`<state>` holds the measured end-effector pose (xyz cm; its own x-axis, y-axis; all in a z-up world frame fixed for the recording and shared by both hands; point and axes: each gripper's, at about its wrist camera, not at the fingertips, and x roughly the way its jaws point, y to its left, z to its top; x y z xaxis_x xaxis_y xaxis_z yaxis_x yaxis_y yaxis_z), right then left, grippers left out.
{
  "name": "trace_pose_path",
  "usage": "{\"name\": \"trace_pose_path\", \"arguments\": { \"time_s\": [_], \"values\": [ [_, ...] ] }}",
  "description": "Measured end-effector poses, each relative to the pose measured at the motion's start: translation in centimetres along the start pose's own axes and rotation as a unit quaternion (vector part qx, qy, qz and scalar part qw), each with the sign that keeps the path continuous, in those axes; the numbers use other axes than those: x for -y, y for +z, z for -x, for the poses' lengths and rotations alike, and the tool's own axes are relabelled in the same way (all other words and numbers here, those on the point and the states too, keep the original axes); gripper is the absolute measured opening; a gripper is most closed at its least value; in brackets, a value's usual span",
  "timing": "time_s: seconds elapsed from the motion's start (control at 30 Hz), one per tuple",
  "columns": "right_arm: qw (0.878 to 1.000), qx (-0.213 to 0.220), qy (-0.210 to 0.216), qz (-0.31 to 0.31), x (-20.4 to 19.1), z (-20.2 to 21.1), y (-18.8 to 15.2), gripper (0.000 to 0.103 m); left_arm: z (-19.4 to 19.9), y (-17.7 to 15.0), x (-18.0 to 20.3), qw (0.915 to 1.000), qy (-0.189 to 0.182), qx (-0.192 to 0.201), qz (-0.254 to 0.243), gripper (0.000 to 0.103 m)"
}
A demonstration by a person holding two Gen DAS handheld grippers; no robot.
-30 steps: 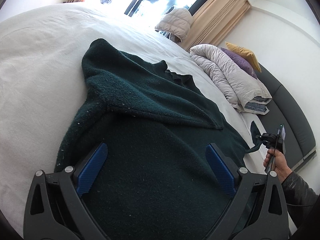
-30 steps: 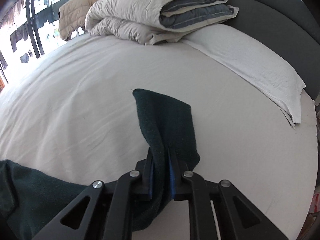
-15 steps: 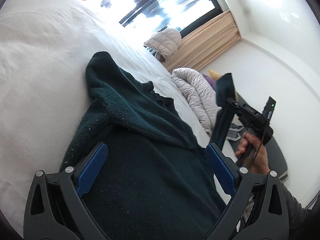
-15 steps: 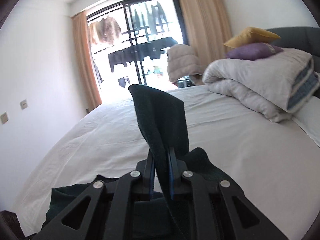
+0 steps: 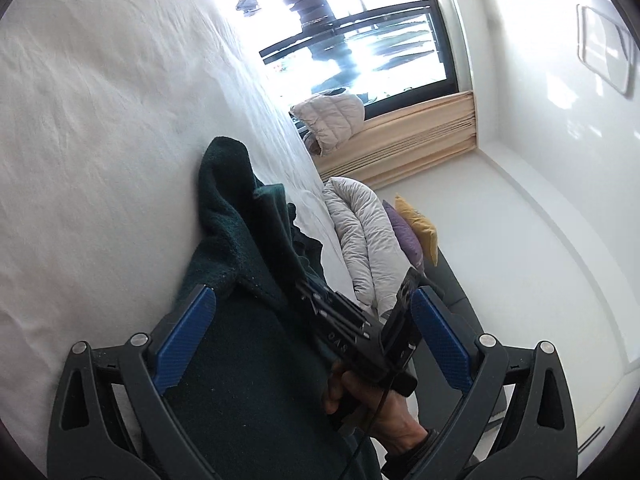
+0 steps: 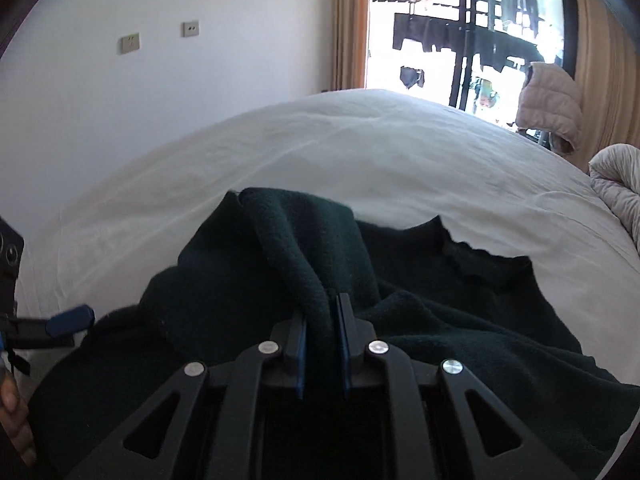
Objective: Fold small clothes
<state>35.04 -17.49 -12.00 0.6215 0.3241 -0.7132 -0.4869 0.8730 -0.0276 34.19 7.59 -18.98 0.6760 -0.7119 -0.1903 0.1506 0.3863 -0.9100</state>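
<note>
In the left wrist view, the left gripper [image 5: 312, 334] fills the lower part of the frame with its two blue-padded fingers [image 5: 186, 338] spread wide apart, nothing between the pads but air above the cloth. Under and between them lies the dark green sweater [image 5: 248, 360], running from the bottom centre up to a bunched edge near the middle of the frame, on the white bed sheet [image 5: 100, 140] that takes up the whole left side. In the lower centre-right the person's right hand [image 5: 376, 404] holds the right gripper [image 5: 308, 288], whose black body slants up and to the left into the sweater; from this view its fingertips are buried in the fabric. To the right of the sweater a folded grey duvet [image 5: 368, 240] lies with a purple cushion [image 5: 404, 236] and a yellow cushion [image 5: 420, 224] beside it. A beige puffer jacket [image 5: 332, 120] sits by the bright window [image 5: 360, 32] at the upper centre.

In the right wrist view, the right gripper [image 6: 322, 332] sits at the bottom centre with its fingers pressed together on a thick fold of the sweater [image 6: 440, 320], pinching a sleeve-like roll that rises up and to the left from the pads. The rest of the garment spreads across the lower half of the frame over the sheet [image 6: 320, 152]. One blue pad of the left gripper [image 6: 70, 320] pokes in at the left edge, just beside the sweater's edge. The jacket [image 6: 550, 104] hangs at the upper right.
</note>
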Motion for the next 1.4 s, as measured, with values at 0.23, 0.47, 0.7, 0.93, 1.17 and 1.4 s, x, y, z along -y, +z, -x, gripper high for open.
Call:
{"name": "trace_pose_path", "arguments": {
  "time_s": [0.23, 0.47, 0.7, 0.93, 1.17, 1.4],
  "values": [
    [0.998, 0.038, 0.040, -0.035, 1.9, 5.0, -2.9, 0.063, -2.0, 5.6, 3.7, 0.9953, 0.061, -0.002, -0.075, 0.103],
    [0.992, 0.041, 0.017, -0.122, 5.1, 7.4, -5.9, 0.063, -13.6, 8.6, 5.6, 0.9453, 0.207, -0.158, -0.196, 0.103],
    [0.980, 0.064, 0.053, -0.180, 5.6, 9.6, -8.7, 0.062, -19.5, 9.0, 2.8, 0.9224, 0.237, -0.233, -0.197, 0.070],
    [0.973, 0.070, 0.038, -0.218, 7.3, 10.5, -9.9, 0.060, -20.2, 6.9, 1.7, 0.9114, 0.249, -0.255, -0.206, 0.025],
    [0.960, 0.079, -0.018, -0.269, 10.3, 12.0, -11.4, 0.060, -15.0, 5.4, 4.9, 0.9335, 0.227, -0.178, -0.213, 0.016],
    [0.929, 0.076, -0.072, -0.354, 14.1, 12.5, -13.7, 0.060, -13.1, 4.6, 2.0, 0.9414, 0.245, -0.171, -0.156, 0.016]
  ]
}}
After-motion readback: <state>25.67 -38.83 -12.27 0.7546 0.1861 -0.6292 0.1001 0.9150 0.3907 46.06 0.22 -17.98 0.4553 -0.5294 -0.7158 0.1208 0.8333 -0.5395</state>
